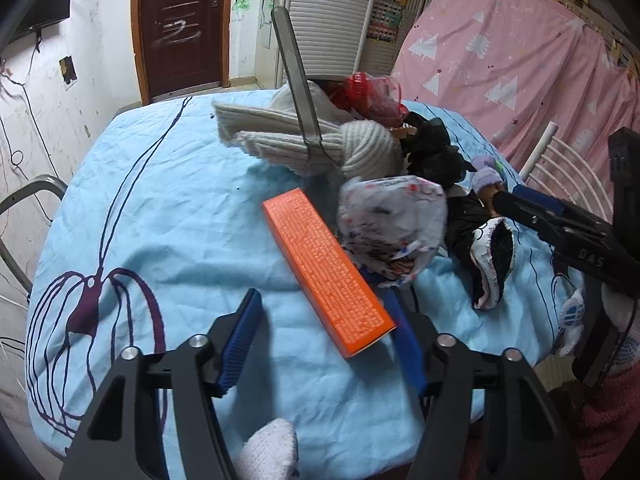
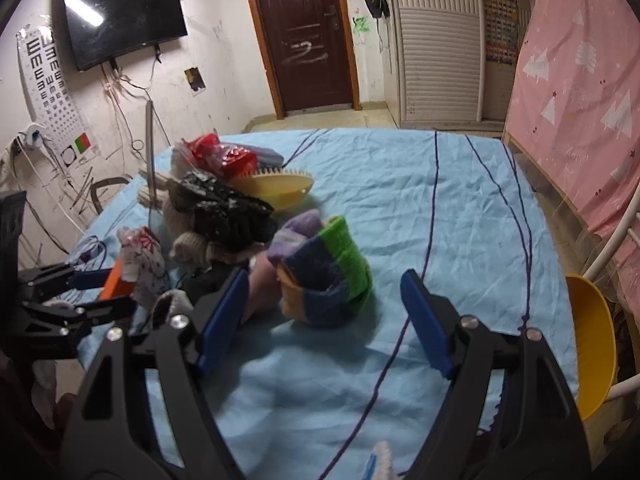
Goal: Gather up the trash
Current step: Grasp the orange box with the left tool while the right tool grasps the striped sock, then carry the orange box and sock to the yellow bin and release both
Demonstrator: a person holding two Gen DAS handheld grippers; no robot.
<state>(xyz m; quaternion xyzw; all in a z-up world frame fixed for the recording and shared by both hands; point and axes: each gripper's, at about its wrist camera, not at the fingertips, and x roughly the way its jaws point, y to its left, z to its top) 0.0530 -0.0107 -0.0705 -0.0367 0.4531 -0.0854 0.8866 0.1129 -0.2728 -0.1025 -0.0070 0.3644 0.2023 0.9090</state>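
An orange box (image 1: 326, 268) lies on the blue tablecloth (image 1: 160, 208), its near end between my left gripper's (image 1: 324, 340) open blue fingers. A crumpled white printed wrapper (image 1: 394, 224) touches the box's right side. My right gripper (image 2: 326, 316) is open over the cloth, just before a striped knit hat (image 2: 324, 268); it also shows in the left wrist view (image 1: 532, 208). The box (image 2: 118, 280) and wrapper (image 2: 142, 264) show at the left of the right wrist view, with the left gripper (image 2: 98, 292) around the box.
A pile of clothes stands behind: a cream knit scarf (image 1: 320, 140), black fabric (image 1: 436, 152), a red plastic bag (image 1: 372, 96). A yellow comb-edged bowl (image 2: 276, 188) sits on the table. A yellow bin (image 2: 592, 344) stands past the table's right edge. A grey chair (image 1: 24, 216) is at left.
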